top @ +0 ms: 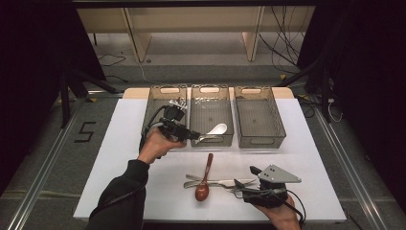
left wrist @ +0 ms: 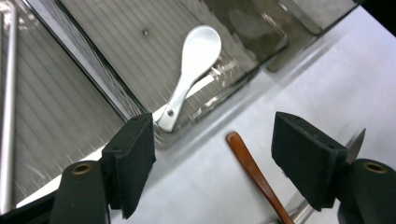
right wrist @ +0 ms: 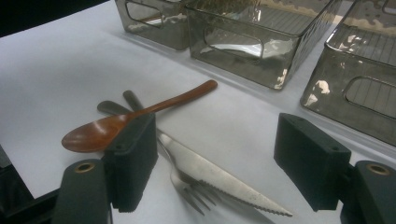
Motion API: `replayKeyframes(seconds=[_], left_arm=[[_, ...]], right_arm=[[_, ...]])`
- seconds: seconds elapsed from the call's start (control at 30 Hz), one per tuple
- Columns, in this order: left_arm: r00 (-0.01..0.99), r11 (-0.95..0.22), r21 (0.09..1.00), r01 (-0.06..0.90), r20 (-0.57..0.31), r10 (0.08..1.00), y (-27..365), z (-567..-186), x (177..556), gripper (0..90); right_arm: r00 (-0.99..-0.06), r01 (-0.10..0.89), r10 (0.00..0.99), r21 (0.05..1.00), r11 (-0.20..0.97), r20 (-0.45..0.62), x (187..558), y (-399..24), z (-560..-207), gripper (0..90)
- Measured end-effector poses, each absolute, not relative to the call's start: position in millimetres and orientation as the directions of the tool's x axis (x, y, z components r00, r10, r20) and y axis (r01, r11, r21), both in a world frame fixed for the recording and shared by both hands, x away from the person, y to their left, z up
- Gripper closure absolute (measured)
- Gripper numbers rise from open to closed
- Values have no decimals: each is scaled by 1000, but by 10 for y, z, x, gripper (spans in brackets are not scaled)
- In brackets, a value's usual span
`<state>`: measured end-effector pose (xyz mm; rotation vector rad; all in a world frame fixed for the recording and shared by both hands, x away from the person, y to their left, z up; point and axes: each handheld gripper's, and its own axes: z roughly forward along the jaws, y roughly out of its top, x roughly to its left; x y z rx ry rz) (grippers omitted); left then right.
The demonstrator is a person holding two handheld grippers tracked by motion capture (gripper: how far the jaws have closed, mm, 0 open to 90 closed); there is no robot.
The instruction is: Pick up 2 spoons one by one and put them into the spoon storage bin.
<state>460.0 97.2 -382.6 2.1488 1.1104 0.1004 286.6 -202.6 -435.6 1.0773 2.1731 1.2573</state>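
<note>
A white spoon (top: pixel 215 130) (left wrist: pixel 195 58) lies in the middle grey bin (top: pixel 210 88), its handle leaning on the near wall. My left gripper (top: pixel 197 137) (left wrist: pixel 215 163) hovers open just short of that handle, with nothing between its jaws. On the white mat lie a brown wooden spoon (top: pixel 205 176) (right wrist: pixel 135 114), a serrated knife (top: pixel 225 181) (right wrist: pixel 224 179) and a fork (right wrist: pixel 187 186), crossed over one another. My right gripper (top: pixel 238 187) (right wrist: pixel 215 163) stands open low over the knife and fork, its left pad (right wrist: pixel 133 154) beside the wooden spoon's bowl.
Three translucent grey bins stand in a row at the back of the white mat (top: pixel 119 143): a left bin (top: pixel 166 88), the middle one and a right bin (top: pixel 253 89). A thin metal bar (left wrist: pixel 7 116) lies in the left bin. Dark floor surrounds the table.
</note>
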Motion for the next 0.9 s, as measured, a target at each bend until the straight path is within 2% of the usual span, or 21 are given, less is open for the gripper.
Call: replayKeyframes(seconds=[0.5,0.9], left_arm=[[608,-362,597,716,-280,743,877,-4175,4190,274],[619,-401,556,728,-281,733,732,-4313,4088,272]], right_arm=[[-621,420,783,856,301,29,2862,-2007,-4367,308],[-621,422,783,854,304,28,2863,-2007,-4377,308]])
